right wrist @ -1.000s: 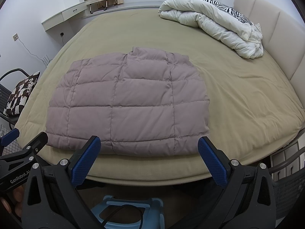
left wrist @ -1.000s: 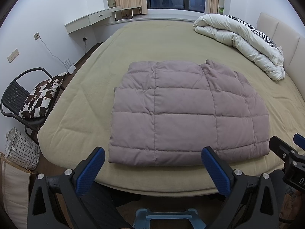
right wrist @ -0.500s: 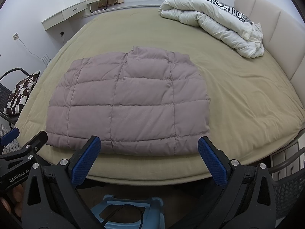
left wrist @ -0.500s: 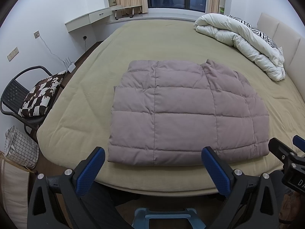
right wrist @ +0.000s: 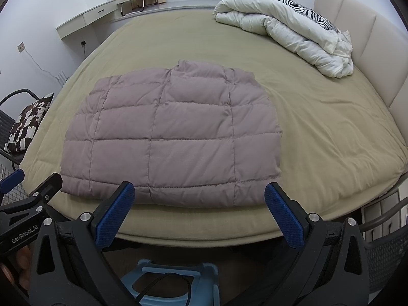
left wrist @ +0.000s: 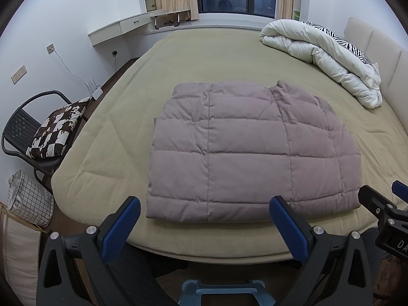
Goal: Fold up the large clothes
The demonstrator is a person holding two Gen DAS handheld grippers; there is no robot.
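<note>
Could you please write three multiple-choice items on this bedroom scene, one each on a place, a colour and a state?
1. Where does the mauve quilted puffer jacket lie?
A. on the olive-covered bed
B. on the black chair
C. on the floor

2. What colour are the claw pads?
A. red
B. blue
C. white

3. How do the left claw and right claw stand?
A. both shut on the jacket
B. one open, one shut
C. both open, holding nothing

Answers: 1 A, the jacket rests flat on the bed cover; 2 B, the pads show blue; 3 C, wide gaps, both short of the jacket's near hem.
</note>
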